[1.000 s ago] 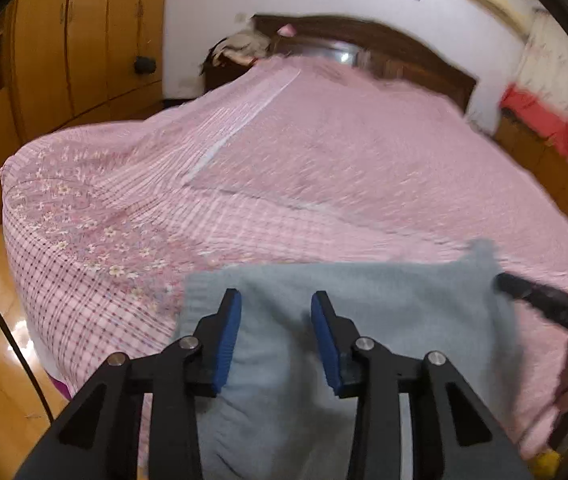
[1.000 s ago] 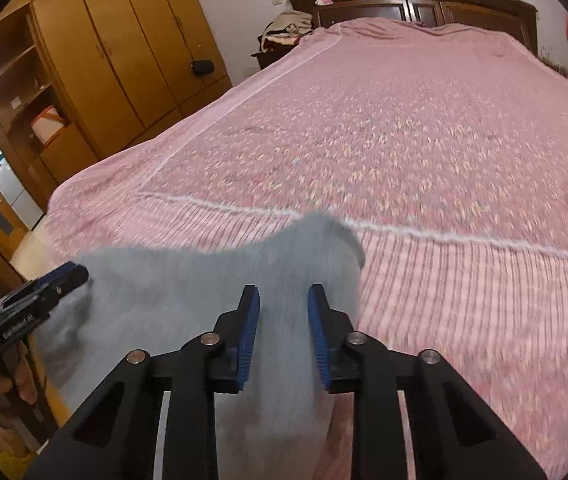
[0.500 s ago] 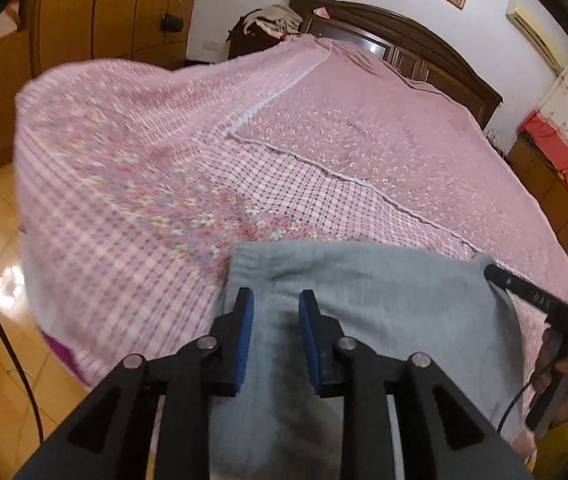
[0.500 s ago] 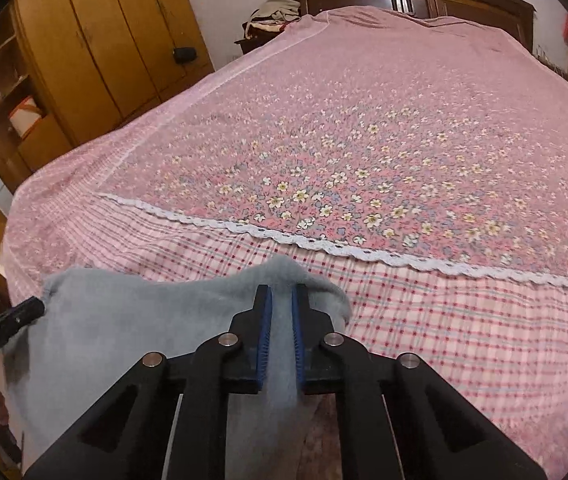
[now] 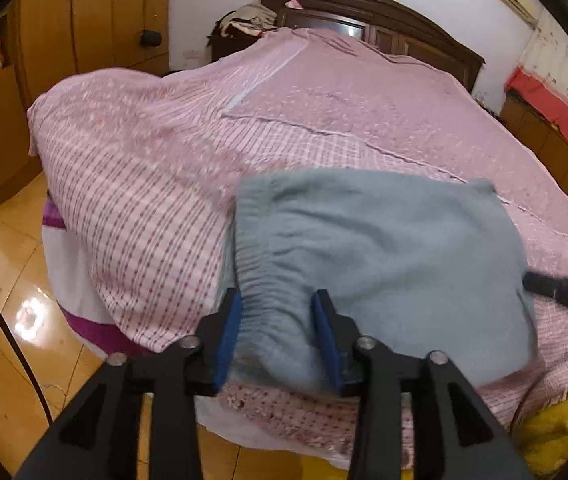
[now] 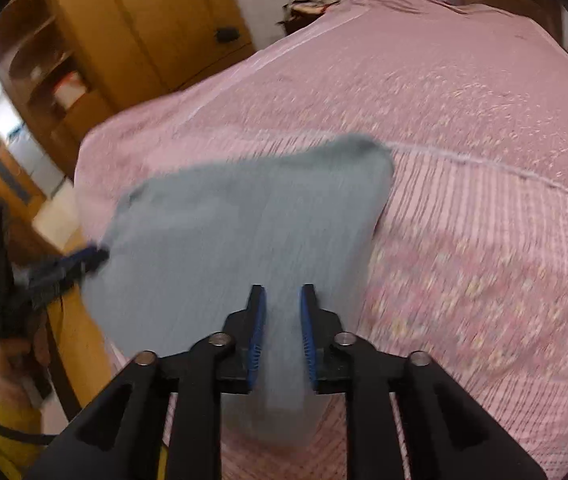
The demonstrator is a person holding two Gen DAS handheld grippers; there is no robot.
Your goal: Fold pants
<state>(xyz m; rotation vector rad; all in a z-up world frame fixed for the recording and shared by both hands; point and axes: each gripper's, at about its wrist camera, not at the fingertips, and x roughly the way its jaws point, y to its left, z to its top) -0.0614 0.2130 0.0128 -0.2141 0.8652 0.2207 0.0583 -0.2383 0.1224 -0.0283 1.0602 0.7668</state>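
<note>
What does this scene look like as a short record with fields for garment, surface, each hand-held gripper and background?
garment: grey-blue pants, folded, lying near the bed's foot edge
surface: pink floral and checked bedspread
left hand-held gripper: jaws opening, waistband fabric between them
right hand-held gripper: jaws opening, pants fabric between them
background: dark wooden headboard, wooden wardrobe

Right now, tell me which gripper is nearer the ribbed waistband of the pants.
Left. The left gripper's opening jaws straddle the waistband; the right gripper, jaws also opening with cloth between them, is at the opposite edge of the pants.
</note>
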